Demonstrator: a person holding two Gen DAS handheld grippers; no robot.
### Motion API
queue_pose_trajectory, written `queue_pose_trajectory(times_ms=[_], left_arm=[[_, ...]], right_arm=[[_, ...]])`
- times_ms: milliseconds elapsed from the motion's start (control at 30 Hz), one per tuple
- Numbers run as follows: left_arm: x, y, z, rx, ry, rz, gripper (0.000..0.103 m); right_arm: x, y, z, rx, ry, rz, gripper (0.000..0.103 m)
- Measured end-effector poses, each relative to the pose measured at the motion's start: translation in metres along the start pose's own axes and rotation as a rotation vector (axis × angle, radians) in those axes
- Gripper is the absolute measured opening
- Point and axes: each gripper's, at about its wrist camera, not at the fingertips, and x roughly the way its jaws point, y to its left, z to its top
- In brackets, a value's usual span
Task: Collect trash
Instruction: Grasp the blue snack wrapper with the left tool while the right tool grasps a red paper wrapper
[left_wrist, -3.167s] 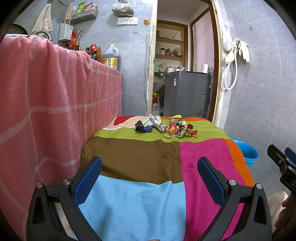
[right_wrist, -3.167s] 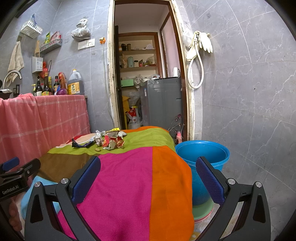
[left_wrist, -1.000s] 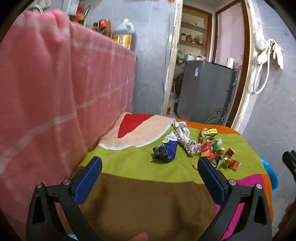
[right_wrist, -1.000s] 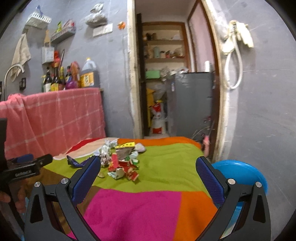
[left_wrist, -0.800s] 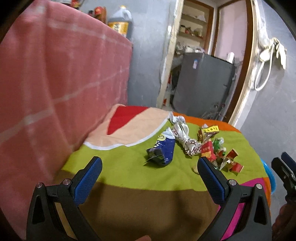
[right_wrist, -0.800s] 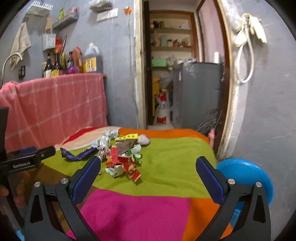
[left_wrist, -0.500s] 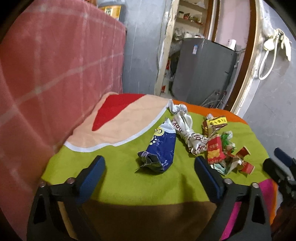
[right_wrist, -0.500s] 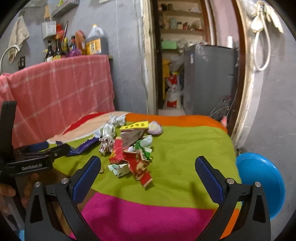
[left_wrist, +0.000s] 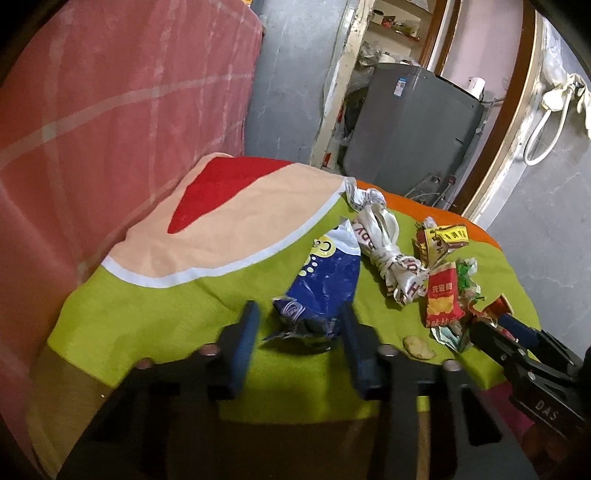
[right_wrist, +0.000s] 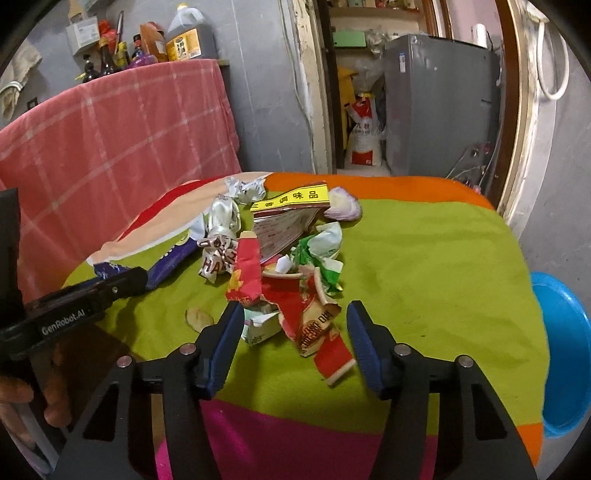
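Grippers first, nearest the lenses: the left gripper (left_wrist: 299, 332) had its jaws closing, the crumpled near end of the blue snack wrapper (left_wrist: 325, 284) lying between its blue pads, the right-hand pad (left_wrist: 354, 339) about at the foil's edge and the other standing just clear, so no firm clamp could be read yet. That wrapper's long axis ran away from the gripper toward the far edge of the worktop (right_wrist: 443, 266), roughly in line with the fingers, so the jaws crossed it at its narrow, bunched end. The right gripper (right_wrist: 295, 332) was likewise closing, with a torn red packet strip (right_wrist: 317, 325) and a small white scrap (right_wrist: 258, 326) between its pads, neither visibly pinched. Each gripper was nearer its own item; the left one appeared at the left edge of the right wrist view, held in a hand (right_wrist: 22, 398). Just beside, a pale round chip (right_wrist: 197, 319) lay loose on the green cloth. Behind came the main heap: a knotted white plastic bag (left_wrist: 388, 258), a red fries packet (left_wrist: 441, 295), green shreds (right_wrist: 317, 258), a yellow-labelled seasoning packet (right_wrist: 291, 206) and a piece of purple onion (right_wrist: 343, 208). Off the worktop's right side, lower down, stood a blue basin (right_wrist: 561, 362), the likely receptacle. Farthest: a pink checked cloth (right_wrist: 122, 129) and a grey appliance (right_wrist: 439, 103) through the doorway.
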Motion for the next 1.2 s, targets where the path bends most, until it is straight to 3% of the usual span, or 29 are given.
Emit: queue_pose_trajectory(times_ms=[100, 300, 600, 1033, 1200], left_arm=[[-0.001, -0.003, -0.002, 0.005, 0.008, -0.005, 0.021], [-0.010, -0.007, -0.005, 0.004, -0.006, 0.010, 0.019], [-0.038, -0.004, -0.022, -0.047, -0.057, 0.059, 0.017], [-0.066, -0.006, -0.046, -0.086, -0.061, 0.050, 0.016], [-0.066, -0.007, -0.054, -0.090, -0.045, 0.037, 0.016]], right_arm=[[0.004, 0.002, 0.000, 0.008, 0.007, 0.012, 0.051], [0.000, -0.001, -0.003, 0.037, -0.002, 0.024, 0.033], [-0.014, -0.005, -0.012, 0.069, -0.035, 0.051, 0.016], [-0.044, -0.009, -0.035, 0.100, -0.046, 0.120, 0.013], [-0.051, -0.008, -0.044, 0.087, -0.025, 0.120, 0.019]])
